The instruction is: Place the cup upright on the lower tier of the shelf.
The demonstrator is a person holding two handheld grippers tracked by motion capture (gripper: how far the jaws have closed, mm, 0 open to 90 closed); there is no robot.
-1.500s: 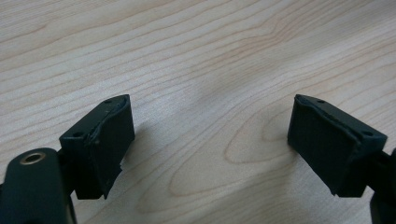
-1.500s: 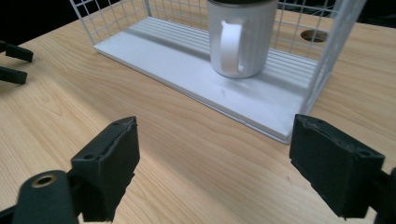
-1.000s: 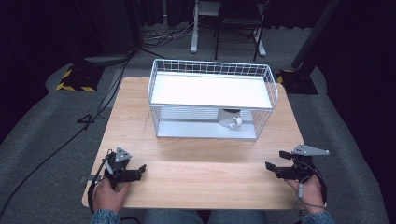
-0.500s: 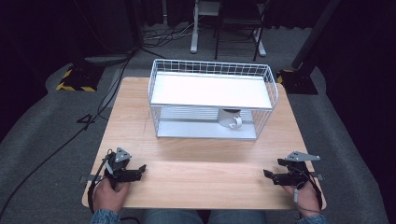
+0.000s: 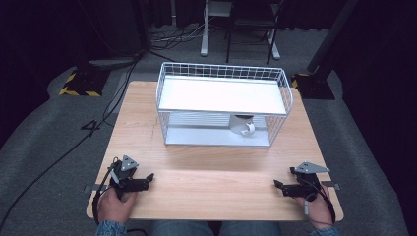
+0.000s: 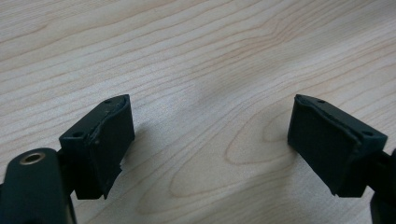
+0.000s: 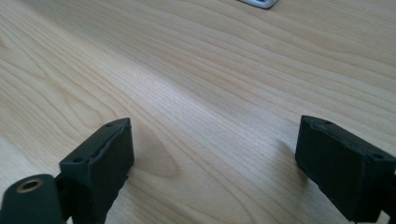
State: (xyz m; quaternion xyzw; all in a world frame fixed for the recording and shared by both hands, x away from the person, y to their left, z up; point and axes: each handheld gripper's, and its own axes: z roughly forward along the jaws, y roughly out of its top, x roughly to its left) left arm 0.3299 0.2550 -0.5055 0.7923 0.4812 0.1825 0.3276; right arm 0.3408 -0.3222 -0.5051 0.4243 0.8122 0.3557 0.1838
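High view: wire rack [image 5: 223, 105], mug [image 5: 244, 126]; tool views: bare table [image 6: 196, 60].

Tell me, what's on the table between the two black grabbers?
Nothing. In the high view, just bare wooden table lies between the left gripper and the right gripper. The wire rack stands farther back.
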